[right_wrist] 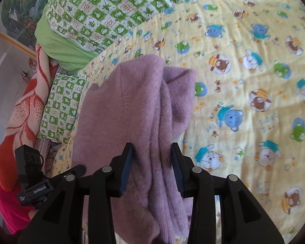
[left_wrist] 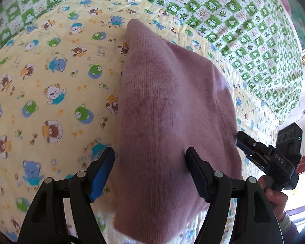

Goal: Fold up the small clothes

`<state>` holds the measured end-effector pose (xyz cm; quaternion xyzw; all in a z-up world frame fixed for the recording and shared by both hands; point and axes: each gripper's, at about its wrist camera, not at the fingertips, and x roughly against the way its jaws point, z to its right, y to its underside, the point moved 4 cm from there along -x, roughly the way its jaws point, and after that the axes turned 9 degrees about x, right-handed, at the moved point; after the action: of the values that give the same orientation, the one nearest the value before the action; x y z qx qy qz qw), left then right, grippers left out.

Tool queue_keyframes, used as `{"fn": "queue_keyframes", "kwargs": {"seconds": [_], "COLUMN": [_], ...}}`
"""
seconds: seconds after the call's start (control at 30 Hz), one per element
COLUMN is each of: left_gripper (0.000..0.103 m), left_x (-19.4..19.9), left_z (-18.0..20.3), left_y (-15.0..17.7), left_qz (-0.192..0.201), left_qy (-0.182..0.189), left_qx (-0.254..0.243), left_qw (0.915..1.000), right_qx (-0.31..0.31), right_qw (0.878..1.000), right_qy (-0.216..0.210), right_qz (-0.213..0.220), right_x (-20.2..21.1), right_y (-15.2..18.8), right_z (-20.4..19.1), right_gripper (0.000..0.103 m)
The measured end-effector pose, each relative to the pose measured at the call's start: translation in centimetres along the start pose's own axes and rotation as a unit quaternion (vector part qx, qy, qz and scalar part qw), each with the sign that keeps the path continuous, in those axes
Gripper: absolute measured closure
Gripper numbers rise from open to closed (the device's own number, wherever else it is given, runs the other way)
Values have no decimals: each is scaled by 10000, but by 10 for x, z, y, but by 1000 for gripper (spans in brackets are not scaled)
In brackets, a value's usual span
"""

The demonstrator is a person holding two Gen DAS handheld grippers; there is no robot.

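A pink knitted garment [left_wrist: 168,105] lies on the yellow bear-print sheet [left_wrist: 50,93], running away from me. My left gripper [left_wrist: 150,158] is open, its fingers set wide to either side of the garment's near part, with the cloth passing between them. In the right wrist view the same garment [right_wrist: 140,105] is bunched into thick folds. My right gripper [right_wrist: 151,154] has its fingers pressed against a thick bunch of the cloth. The right gripper also shows in the left wrist view [left_wrist: 252,148] at the garment's right edge.
A green-and-white checked quilt [left_wrist: 244,30] lies along the far side of the bed. A small checked pillow [right_wrist: 61,109] and a red and orange floral blanket [right_wrist: 20,122] sit at the left in the right wrist view. A framed picture [right_wrist: 18,14] hangs behind.
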<state>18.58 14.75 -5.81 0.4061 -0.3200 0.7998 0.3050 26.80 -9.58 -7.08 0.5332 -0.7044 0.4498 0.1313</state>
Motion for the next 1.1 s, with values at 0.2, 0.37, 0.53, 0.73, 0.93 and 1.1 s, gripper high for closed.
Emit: {"fn": "queue_keyframes", "kwargs": {"seconds": [0.2, 0.37, 0.53, 0.73, 0.93, 1.1], "left_gripper": [29, 29, 27, 28, 27, 27], "left_x": [18, 14, 1, 7, -9, -19], "left_z": [-12, -24, -32, -19, -25, -36], "left_y": [18, 33, 40, 41, 54, 61], "left_qz": [-31, -183, -264, -193, -393, -442], "left_qy": [91, 35, -210, -277, -283, -296], "left_qx": [24, -15, -140, -396, -421, -511], "left_qw": [10000, 9998, 9993, 9986, 9979, 9973], "right_qx": [27, 57, 140, 692, 701, 660], "right_qw": [9997, 10000, 9994, 9961, 9946, 9914], "right_qy": [61, 0, 141, 446, 717, 972], "right_qz": [227, 52, -294, -307, -252, -583], "right_x": [40, 47, 31, 33, 42, 15], "right_y": [17, 46, 70, 63, 56, 77], "right_z": [-6, -13, -15, -28, -14, 0], "right_gripper": [62, 62, 64, 96, 97, 97]}}
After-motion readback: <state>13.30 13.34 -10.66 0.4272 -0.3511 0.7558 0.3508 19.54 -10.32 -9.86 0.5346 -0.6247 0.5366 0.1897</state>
